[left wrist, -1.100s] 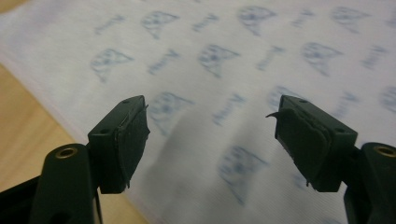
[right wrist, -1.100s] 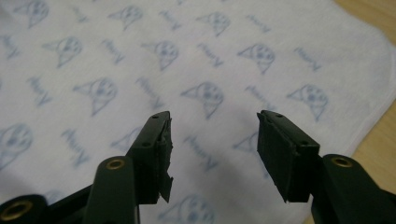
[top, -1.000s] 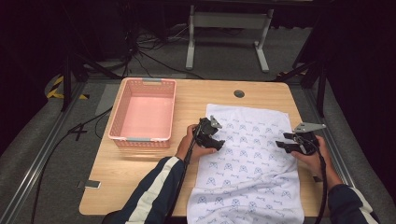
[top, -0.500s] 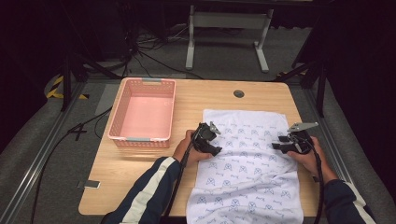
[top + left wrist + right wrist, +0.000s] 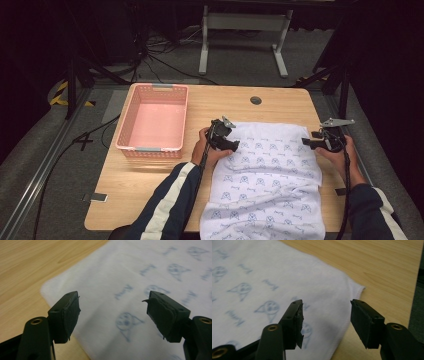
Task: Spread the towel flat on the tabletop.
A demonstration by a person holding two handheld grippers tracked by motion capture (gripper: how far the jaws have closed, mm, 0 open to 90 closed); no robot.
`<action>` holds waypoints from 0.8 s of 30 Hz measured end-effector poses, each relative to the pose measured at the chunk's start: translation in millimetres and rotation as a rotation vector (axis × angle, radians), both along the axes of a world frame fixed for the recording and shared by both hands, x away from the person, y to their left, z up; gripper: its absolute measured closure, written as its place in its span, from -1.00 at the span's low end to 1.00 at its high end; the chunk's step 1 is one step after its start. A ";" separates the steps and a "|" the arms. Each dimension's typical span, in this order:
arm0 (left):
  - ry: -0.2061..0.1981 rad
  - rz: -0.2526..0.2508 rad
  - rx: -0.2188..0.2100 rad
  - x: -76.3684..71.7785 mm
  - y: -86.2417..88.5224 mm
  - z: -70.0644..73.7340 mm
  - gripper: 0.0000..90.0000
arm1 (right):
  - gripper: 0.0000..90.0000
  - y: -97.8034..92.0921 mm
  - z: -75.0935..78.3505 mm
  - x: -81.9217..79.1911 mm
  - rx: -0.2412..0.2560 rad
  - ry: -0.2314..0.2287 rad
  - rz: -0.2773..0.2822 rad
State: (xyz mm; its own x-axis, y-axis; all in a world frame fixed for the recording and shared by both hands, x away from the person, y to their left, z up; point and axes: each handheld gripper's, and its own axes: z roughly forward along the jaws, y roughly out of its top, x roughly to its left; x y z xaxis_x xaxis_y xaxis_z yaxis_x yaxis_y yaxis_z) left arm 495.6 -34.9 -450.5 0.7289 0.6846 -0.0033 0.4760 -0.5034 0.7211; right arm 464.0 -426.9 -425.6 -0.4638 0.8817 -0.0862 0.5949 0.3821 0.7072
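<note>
A white towel (image 5: 267, 180) with small blue prints lies spread on the wooden table (image 5: 150, 180), its near end hanging over the front edge. My left gripper (image 5: 231, 144) hovers at the towel's far left corner, jaws open, with the towel (image 5: 120, 280) and its rounded corner just beyond them. My right gripper (image 5: 309, 144) is over the far right corner, also open. In the right gripper view the towel (image 5: 262, 280) runs under the jaws and its corner pokes out onto bare wood. Nothing is held by either gripper (image 5: 113, 315), (image 5: 326, 323).
An empty pink plastic basket (image 5: 154, 120) stands on the table's left half, close to my left hand. A round cable hole (image 5: 256, 100) sits near the far edge. Past the table stands a grey metal frame (image 5: 245, 37), with cables on the floor.
Both grippers have shifted slightly toward the towel's far corners. The towel has not moved and the jaws have stayed open.
</note>
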 end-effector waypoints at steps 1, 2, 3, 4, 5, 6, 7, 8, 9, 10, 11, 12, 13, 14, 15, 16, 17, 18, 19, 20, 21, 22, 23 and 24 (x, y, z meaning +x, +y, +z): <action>0.000 0.000 0.000 0.0 0.0 0.0 -0.42 | -0.04 0.0 0.0 0.0 0.000 0.000 0.000; 0.008 0.031 0.002 7.2 0.7 -2.1 -0.42 | -0.05 -2.7 -4.7 12.1 -0.007 0.004 -0.028; 0.008 0.045 0.001 10.2 0.8 -3.6 -0.42 | -0.05 -2.7 -4.7 12.1 -0.007 0.004 -0.028; 0.005 0.077 0.019 14.5 0.4 -5.4 -0.42 | -0.06 -2.9 -6.5 15.9 -0.010 0.010 -0.043; 0.000 0.106 0.043 17.9 0.0 -7.0 -0.41 | -0.04 -3.0 -9.9 20.7 -0.010 0.001 -0.052; -0.005 0.123 0.052 21.0 -0.5 -8.7 -0.40 | -0.06 -2.7 -12.3 25.0 -0.001 0.007 -0.060; -0.008 0.124 0.066 24.4 0.2 -9.8 -0.41 | -0.08 -2.2 -14.9 29.3 -0.005 0.014 -0.070; -0.003 0.145 0.066 27.4 0.4 -11.8 -0.41 | -0.10 -1.4 -16.9 32.7 -0.019 0.018 -0.080; 0.010 0.155 0.041 31.0 1.5 -13.6 -0.45 | -0.09 -1.2 -18.7 36.3 -0.019 0.019 -0.090; 0.026 0.160 0.027 34.2 2.9 -14.1 -0.49 | -0.08 -1.3 -20.5 39.4 -0.016 0.018 -0.103; 0.036 0.166 0.007 36.9 4.0 -15.6 -0.51 | -0.09 -1.0 -21.8 42.0 -0.006 0.024 -0.112; 0.043 0.166 -0.010 38.5 5.0 -16.7 -0.51 | -0.11 -0.6 -23.1 44.5 0.001 0.030 -0.116; 0.041 0.162 -0.011 38.4 4.9 -17.0 -0.51 | -0.12 0.0 -24.5 46.2 0.001 0.025 -0.117; 0.028 0.130 -0.019 37.9 5.3 -17.3 -0.46 | -0.12 0.7 -25.0 46.9 0.006 0.019 -0.120; 0.025 0.118 -0.023 37.4 5.7 -17.3 -0.35 | -0.12 1.2 -25.6 47.5 0.007 0.014 -0.121; 0.027 0.107 -0.022 36.5 6.2 -16.9 -0.30 | -0.11 0.9 -26.0 47.4 0.012 0.015 -0.121; 0.022 0.091 -0.025 36.3 6.9 -16.7 -0.22 | -0.11 0.1 -26.5 47.3 0.025 0.018 -0.123; 0.028 0.084 -0.026 36.3 7.9 -15.8 -0.11 | -0.10 -1.6 -26.9 47.2 0.037 0.021 -0.124; 0.029 0.089 -0.024 36.4 8.7 -15.0 0.04 | -0.10 -3.3 -27.4 47.1 0.051 0.027 -0.124; 0.037 0.086 -0.031 36.7 9.1 -14.3 0.19 | -0.10 -4.6 -27.7 47.0 0.054 0.031 -0.123; 0.036 0.085 -0.035 37.0 9.0 -14.1 0.32 | -0.10 -4.2 -27.4 47.0 0.055 0.032 -0.124; 0.043 0.085 -0.030 37.1 8.8 -13.1 0.43 | -0.12 -3.6 -27.0 47.1 0.049 0.031 -0.122; 0.043 0.085 -0.030 37.1 8.8 -13.1 0.56 | -0.12 -3.6 -27.0 47.1 0.049 0.031 -0.122; 0.043 0.085 -0.032 37.1 8.3 -13.2 0.56 | -0.17 -2.4 -26.3 47.1 0.036 0.029 -0.119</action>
